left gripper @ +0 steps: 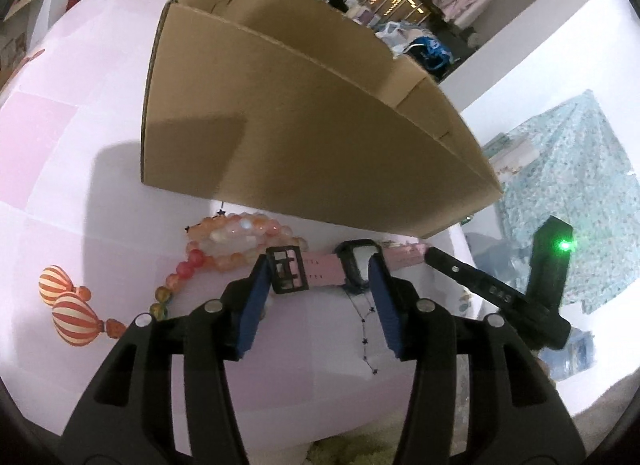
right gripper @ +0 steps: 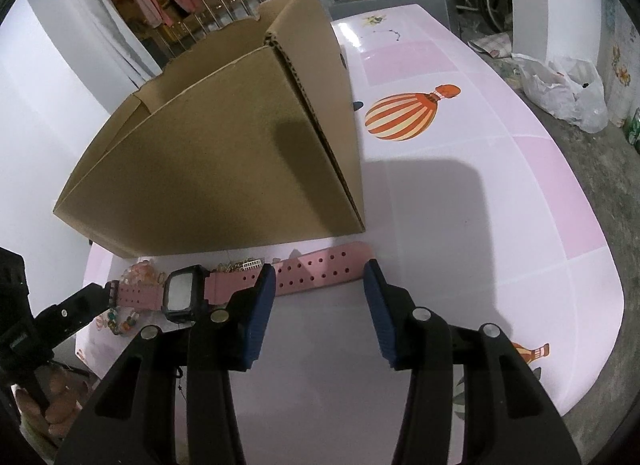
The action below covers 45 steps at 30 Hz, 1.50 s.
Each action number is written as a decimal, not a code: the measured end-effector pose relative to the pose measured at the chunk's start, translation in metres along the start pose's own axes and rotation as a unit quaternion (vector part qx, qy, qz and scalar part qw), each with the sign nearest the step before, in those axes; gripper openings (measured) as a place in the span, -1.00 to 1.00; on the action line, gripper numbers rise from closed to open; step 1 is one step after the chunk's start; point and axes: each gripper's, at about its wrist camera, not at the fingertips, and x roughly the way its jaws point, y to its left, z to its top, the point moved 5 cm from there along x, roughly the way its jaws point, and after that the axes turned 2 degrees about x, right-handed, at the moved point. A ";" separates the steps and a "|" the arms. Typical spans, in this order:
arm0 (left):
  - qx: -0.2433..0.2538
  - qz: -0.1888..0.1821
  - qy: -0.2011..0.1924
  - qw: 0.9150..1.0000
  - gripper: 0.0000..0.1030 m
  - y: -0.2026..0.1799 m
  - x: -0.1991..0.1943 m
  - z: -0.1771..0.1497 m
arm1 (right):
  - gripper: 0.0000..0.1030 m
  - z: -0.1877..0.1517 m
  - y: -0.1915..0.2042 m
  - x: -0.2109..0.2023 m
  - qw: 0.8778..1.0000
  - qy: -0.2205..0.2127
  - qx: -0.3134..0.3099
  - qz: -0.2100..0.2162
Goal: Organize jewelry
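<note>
Two grippers are held over a pink table [right gripper: 480, 225]. A pink watch [left gripper: 320, 267] is laid flat just in front of a cardboard box [left gripper: 304, 113], w/ bead bracelets [left gripper: 224, 241] beside its buckle end. The left gripper [left gripper: 318, 277] is spread apart astride the buckle-to-face section, pads not pressed on it. The right gripper [right gripper: 320, 277] is also parted, nothing gripped, over the strap's holed end.

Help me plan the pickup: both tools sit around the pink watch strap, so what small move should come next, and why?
Probably close both tools on the pink watch. The left tool straddles the strap between buckle and face; the right tool straddles the perforated end. Both stand open, pads not pressing. The watch lies flat on the table beside the cardboard box, so gripping comes before lifting.
</note>
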 end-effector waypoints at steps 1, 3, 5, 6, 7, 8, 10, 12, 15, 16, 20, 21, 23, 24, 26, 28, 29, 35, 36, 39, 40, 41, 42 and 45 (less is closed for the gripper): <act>-0.003 0.010 0.006 1.000 -0.14 0.001 0.005 -0.001 | -0.11 0.000 0.000 0.000 1.000 -0.001 0.000 0.001; -0.007 0.039 0.018 0.999 -0.39 0.003 0.011 -0.002 | -0.11 0.000 0.000 0.000 1.000 -0.001 0.000 0.002; -0.005 0.056 0.019 0.998 -0.50 0.003 0.016 -0.001 | -0.11 0.000 -0.001 0.000 1.000 0.000 0.000 0.003; -0.003 0.063 0.019 0.998 -0.63 0.002 0.017 0.000 | -0.11 0.000 -0.001 0.000 1.000 0.002 0.000 0.002; 0.001 0.068 0.019 0.997 -0.68 0.002 0.017 0.001 | -0.14 0.001 -0.002 0.000 1.000 0.002 -0.001 0.000; 0.008 0.073 0.018 0.997 -0.71 0.000 0.017 0.002 | -0.17 0.001 -0.002 0.000 1.000 0.003 -0.002 -0.003; 0.034 0.091 0.014 0.995 -0.74 -0.008 0.017 0.003 | -0.18 0.002 -0.002 0.000 1.000 0.002 -0.002 -0.004; 0.062 0.110 0.013 0.992 -0.76 -0.016 0.018 0.002 | -0.18 0.002 -0.002 0.000 1.000 0.002 -0.002 -0.005; 0.083 0.121 0.016 0.989 -0.88 -0.022 0.017 0.000 | -0.26 0.004 -0.004 0.000 1.000 0.003 0.004 -0.006; 0.087 0.122 0.019 0.989 -0.89 -0.025 0.019 0.000 | -0.27 0.005 -0.005 0.000 1.000 0.002 0.008 -0.006; 0.105 0.138 0.023 0.985 -0.90 -0.024 0.022 -0.005 | -0.27 0.014 -0.014 -0.001 1.000 -0.006 0.017 -0.023; 0.107 0.140 0.025 0.984 -0.90 -0.024 0.023 -0.005 | -0.27 0.015 -0.016 0.000 1.000 -0.005 0.022 -0.022; 0.109 0.143 0.027 0.983 -0.91 -0.028 0.026 -0.004 | -0.26 0.019 -0.018 0.003 1.000 -0.001 0.022 -0.014; 0.109 0.142 0.026 0.983 -0.91 -0.026 0.026 -0.007 | -0.24 0.020 -0.017 0.004 1.000 0.000 0.020 -0.012; 0.108 0.137 0.029 0.984 -0.91 -0.026 0.028 -0.007 | -0.01 0.020 -0.011 0.008 1.000 0.013 0.013 0.016; 0.103 0.134 0.032 0.985 -0.91 -0.025 0.028 -0.012 | 0.10 0.020 -0.009 0.009 0.999 0.020 0.006 0.026; 0.100 0.132 0.033 0.986 -0.91 -0.025 0.029 -0.013 | 0.12 0.020 -0.009 0.010 0.999 0.024 0.005 0.029; 0.096 0.127 0.037 0.987 -0.91 -0.023 0.030 -0.016 | 0.12 0.021 -0.019 0.008 0.991 0.040 0.067 0.109; 0.096 0.127 0.037 0.986 -0.91 -0.023 0.031 -0.015 | 0.12 0.021 -0.019 0.007 0.990 0.040 0.069 0.118; 0.096 0.127 0.037 0.986 -0.91 -0.022 0.030 -0.016 | 0.12 0.022 -0.014 0.004 0.986 0.034 0.073 0.146; 0.095 0.127 0.037 0.987 -0.91 -0.022 0.030 -0.016 | 0.12 0.024 -0.013 0.002 0.983 0.032 0.078 0.164; 0.095 0.127 0.037 0.987 -0.91 -0.022 0.030 -0.015 | 0.12 0.025 -0.012 0.001 0.979 0.032 0.086 0.184; 0.096 0.128 0.037 0.986 -0.91 -0.022 0.030 -0.015 | 0.12 0.027 -0.011 0.001 0.973 0.033 0.098 0.206; 0.095 0.127 0.037 0.987 -0.91 -0.022 0.030 -0.015 | 0.11 0.028 -0.010 0.003 0.970 0.033 0.114 0.214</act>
